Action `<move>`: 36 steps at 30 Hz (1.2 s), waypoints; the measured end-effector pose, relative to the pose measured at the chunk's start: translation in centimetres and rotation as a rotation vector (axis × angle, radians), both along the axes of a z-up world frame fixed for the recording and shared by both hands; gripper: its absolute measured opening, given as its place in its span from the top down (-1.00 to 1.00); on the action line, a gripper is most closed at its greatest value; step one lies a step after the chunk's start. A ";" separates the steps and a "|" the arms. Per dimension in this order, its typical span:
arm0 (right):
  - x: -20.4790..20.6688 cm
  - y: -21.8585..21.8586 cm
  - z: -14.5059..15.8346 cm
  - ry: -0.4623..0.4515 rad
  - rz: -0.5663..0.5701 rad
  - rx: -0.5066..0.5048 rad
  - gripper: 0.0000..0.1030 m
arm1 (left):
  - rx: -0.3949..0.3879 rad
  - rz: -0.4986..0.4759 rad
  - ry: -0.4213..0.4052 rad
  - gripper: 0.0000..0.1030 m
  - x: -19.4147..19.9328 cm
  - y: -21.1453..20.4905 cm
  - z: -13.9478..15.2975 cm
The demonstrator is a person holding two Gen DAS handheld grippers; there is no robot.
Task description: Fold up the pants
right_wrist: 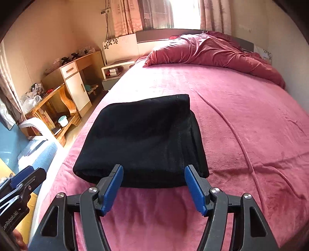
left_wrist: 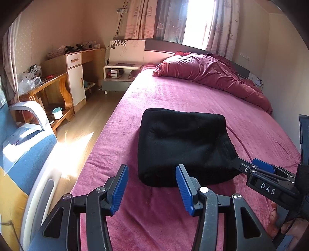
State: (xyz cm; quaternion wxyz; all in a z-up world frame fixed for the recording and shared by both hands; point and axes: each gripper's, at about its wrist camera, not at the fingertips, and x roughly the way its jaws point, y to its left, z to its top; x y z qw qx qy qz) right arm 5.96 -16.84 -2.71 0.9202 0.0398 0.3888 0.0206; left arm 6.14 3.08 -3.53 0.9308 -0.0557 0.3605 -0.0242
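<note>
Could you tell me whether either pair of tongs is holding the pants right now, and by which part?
Nothing is held: left tongs and right tongs are both open, with the folded black pants lying free on the bed.

**Bedroom surroundings**

A pink bedspread point(left_wrist: 193, 100) is spread over the bed, with a crumpled red duvet point(left_wrist: 212, 77) heaped near the headboard. A white nightstand point(left_wrist: 119, 77), a wooden desk point(left_wrist: 77, 63) and patterned curtains point(left_wrist: 139, 17) are seen beyond.
</note>
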 end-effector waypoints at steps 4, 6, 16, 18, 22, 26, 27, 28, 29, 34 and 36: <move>-0.9 0.2 0.2 -0.018 -0.015 -0.040 -0.36 | 0.010 0.012 -0.008 -0.01 -1.2 -0.2 0.0; -1.4 0.2 0.3 -0.020 -0.024 -0.044 -0.37 | 0.009 0.010 -0.007 -0.01 -1.6 -0.2 0.0; -2.7 0.5 0.6 -0.049 -0.026 -0.074 -0.43 | 0.016 0.010 -0.046 -0.26 -2.7 -0.3 1.1; -2.7 0.6 0.5 -0.052 -0.025 -0.077 -0.43 | 0.017 0.017 -0.043 -0.37 -2.7 -0.2 1.2; -2.8 0.7 0.5 -0.050 -0.020 -0.076 -0.44 | 0.033 0.032 -0.050 -0.48 -2.9 -0.2 1.3; -2.9 0.9 0.5 -0.051 -0.018 -0.078 -0.44 | 0.062 0.059 -0.047 -0.48 -3.0 -0.3 1.3; -3.0 0.9 0.5 -0.052 -0.018 -0.079 -0.44 | 0.068 0.060 -0.048 -0.48 -3.0 -0.4 1.2; -3.0 0.9 0.5 -0.053 -0.018 -0.079 -0.44 | 0.071 0.064 -0.050 -0.48 -3.0 -0.4 1.2; -3.0 0.8 0.5 -0.053 -0.019 -0.077 -0.44 | 0.072 0.066 -0.052 -0.48 -3.0 -0.4 1.3; -3.0 0.8 0.5 -0.054 -0.016 -0.078 -0.44 | 0.074 0.072 -0.054 -0.48 -3.0 -0.4 1.3; -3.0 0.8 0.5 -0.054 -0.014 -0.077 -0.45 | 0.072 0.073 -0.053 -0.48 -3.1 -0.3 1.2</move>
